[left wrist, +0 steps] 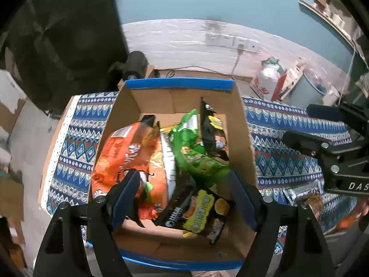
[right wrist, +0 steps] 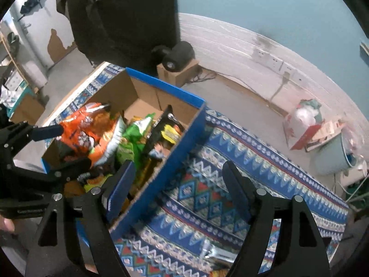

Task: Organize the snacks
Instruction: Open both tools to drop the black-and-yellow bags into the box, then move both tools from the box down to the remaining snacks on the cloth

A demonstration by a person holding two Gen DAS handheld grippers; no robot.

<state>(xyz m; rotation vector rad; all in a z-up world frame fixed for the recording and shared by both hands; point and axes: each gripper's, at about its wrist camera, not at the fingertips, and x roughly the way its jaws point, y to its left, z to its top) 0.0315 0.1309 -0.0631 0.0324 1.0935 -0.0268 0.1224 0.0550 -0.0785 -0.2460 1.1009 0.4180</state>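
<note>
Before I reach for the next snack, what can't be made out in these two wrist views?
- Box floor, both views: covered by the piled packets.
- Silver packet on the cloth, right wrist view: cut off by the bottom edge and the right gripper; kind unclear.
- Black-and-yellow packet, left wrist view: print too small to read; left gripper open above.

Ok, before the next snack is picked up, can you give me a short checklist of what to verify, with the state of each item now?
1. Left gripper fingers apart, nothing between them: ok.
2. Right gripper fingers apart and empty: ok.
3. Cardboard box open at the top, reachable: ok.
4. Free room in the box: not ok near the front, where the orange bag, green bag and black packet pile up; bare floor at the back.
5. A snack left on the patterned cloth: a silver wrapper lies by the right gripper: ok.
6. What that wrapper holds: cannot tell.
</note>
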